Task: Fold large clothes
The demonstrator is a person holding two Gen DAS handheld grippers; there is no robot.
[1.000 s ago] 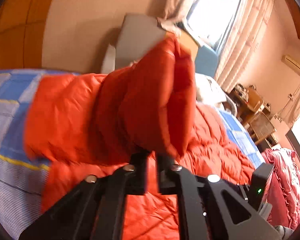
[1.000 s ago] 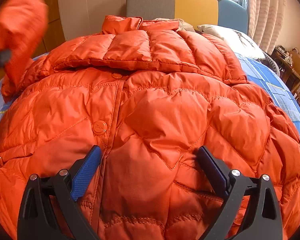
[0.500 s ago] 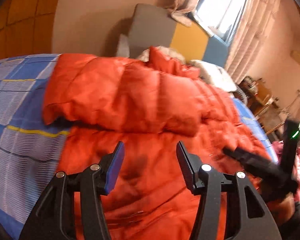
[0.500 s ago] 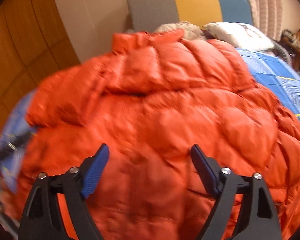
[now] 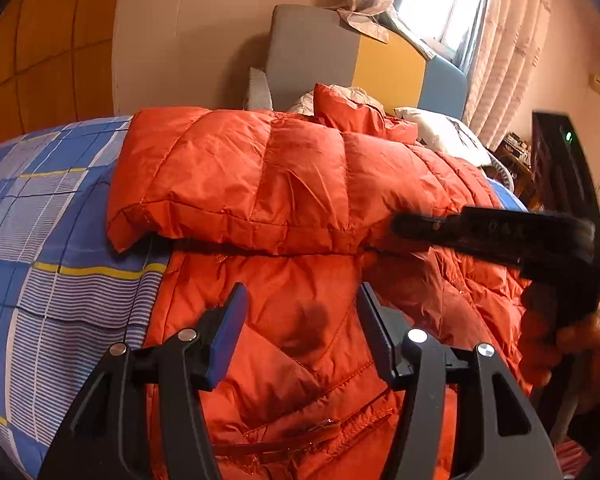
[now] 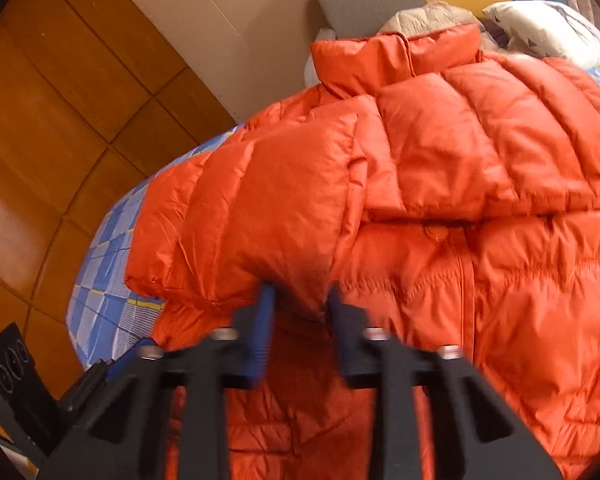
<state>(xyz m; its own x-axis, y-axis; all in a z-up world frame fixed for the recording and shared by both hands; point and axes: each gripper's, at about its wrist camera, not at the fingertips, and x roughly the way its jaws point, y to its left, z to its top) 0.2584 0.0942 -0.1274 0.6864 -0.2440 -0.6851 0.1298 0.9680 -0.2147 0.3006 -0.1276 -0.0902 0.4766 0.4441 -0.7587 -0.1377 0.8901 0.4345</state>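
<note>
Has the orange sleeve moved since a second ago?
Yes. The sleeve has dropped from raised in front of the headboard to lying across the jacket.

Sleeve dropped, sleeve grabbed!
Left gripper (image 5: 300, 332) has opened, releasing the sleeve (image 5: 240, 184) across the jacket (image 5: 300, 360); right gripper (image 6: 300, 312) swung over, closing on it.

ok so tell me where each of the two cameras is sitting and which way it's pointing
Left wrist: rides on the left tool, angled down over the orange jacket on the checked bedspread, toward the headboard; its own open fingers show, plus the right tool and a hand.
Right wrist: rides on the right tool, angled down at the folded sleeve, which its fingers pinch; the left tool's edge shows.
Shared: jacket, sleeve, bedspread, headboard.
</note>
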